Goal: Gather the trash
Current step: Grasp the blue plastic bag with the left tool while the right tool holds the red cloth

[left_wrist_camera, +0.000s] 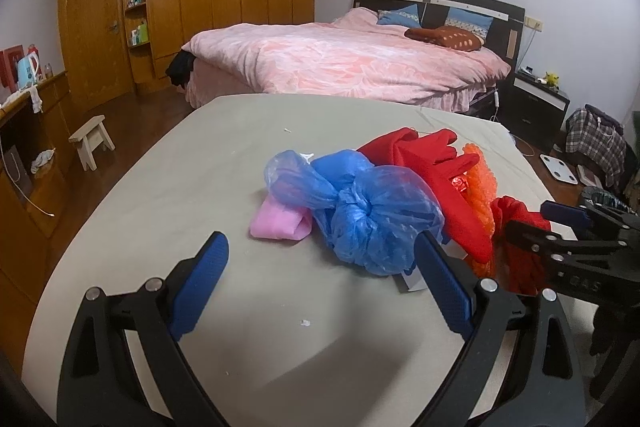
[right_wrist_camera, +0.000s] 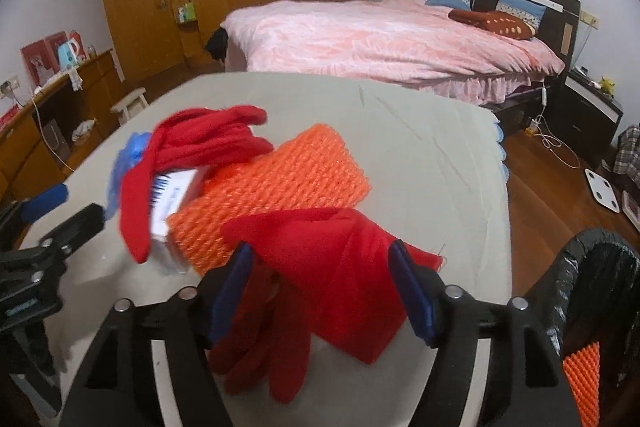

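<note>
Left gripper [left_wrist_camera: 320,291]: jaws spread, nothing between them, hovering over bare tabletop [left_wrist_camera: 160,195] near the pile; apparently waiting its turn.
Pink wrapper [left_wrist_camera: 276,225]: leftmost of the pile, lying flat, touching the blue plastic bag [left_wrist_camera: 368,215].
Blue plastic bag: knotted, middle of tabletop, overlapped on the right by a red glove [left_wrist_camera: 452,187].
Orange foam net [right_wrist_camera: 280,183]: beneath the red glove, right of bag.
Right gripper [right_wrist_camera: 320,287]: jaws spread either side of a red cloth [right_wrist_camera: 340,279], not pinching.
Bin with black liner [right_wrist_camera: 596,287]: far right, beside tabletop; presumably where the trash goes.
</note>
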`<state>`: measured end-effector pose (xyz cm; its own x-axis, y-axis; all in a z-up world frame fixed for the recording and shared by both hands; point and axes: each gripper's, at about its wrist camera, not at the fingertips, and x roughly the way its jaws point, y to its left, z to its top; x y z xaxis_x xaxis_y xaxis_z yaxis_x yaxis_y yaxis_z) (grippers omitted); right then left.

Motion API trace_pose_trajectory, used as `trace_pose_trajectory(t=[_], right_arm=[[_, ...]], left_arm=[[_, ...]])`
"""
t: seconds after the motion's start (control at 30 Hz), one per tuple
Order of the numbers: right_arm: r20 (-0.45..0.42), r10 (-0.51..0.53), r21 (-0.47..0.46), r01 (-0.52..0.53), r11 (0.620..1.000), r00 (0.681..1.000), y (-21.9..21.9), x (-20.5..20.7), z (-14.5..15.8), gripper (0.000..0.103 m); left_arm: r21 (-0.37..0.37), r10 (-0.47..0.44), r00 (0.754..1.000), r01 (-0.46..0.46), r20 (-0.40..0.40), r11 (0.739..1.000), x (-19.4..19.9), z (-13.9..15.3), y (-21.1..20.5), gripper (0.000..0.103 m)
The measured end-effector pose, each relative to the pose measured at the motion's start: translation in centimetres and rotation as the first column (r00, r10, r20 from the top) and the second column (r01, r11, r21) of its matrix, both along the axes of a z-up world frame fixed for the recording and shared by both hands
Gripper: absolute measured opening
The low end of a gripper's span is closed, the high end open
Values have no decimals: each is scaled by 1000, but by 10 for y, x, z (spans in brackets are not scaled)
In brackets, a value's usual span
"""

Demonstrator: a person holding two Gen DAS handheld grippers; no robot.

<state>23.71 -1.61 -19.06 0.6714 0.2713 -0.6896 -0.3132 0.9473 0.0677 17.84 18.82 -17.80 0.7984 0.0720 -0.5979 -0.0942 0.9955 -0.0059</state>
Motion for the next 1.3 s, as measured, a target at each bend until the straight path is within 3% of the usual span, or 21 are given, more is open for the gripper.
trace_pose_trajectory(t=[0.07,0.1,0.2,0.27,0.5,0.57,0.7,0.83,1.1,1.3], right_arm=[[-22,-5,9,5,1000,1000,-2,5,-4,66],[-38,-5,13,6,1000,999,-3,7,-6,53],[-78,5,24,-3,1000,997,-4,8,-12,30],[-87,17,33,-15,999,996,-3,5,-14,20],[-71,-20,38,23,999,997,-9,2,-13,20],[-77,-22,37,25,999,997,-9,2,-14,20],[-75,-10,21,12,1000,997,-4,2,-14,20],[-77,-16,36,19,999,997,-7,2,-14,20],[-47,-1,53,3,999,999,-8,-8,-6,20],[-49,5,52,-3,999,999,-10,-19,-4,20]], left_arm=[[2,-6,1000,6,-1,1000,1,0,1,91],[2,-9,1000,9,-1,1000,2,0,0,91],[-4,-17,1000,17,1,1000,5,0,-2,91],[-8,-20,1000,20,5,1000,8,1,-4,91],[-22,-53,999,53,-3,998,28,-1,-11,74],[-29,-71,997,70,-16,997,34,-3,-14,65],[-55,-97,994,95,-46,994,42,-9,-16,29],[-51,-79,997,77,-24,996,37,-6,-13,18],[-33,-74,997,75,12,997,8,13,-12,16],[-19,-92,995,92,-36,996,-9,4,-12,22]])
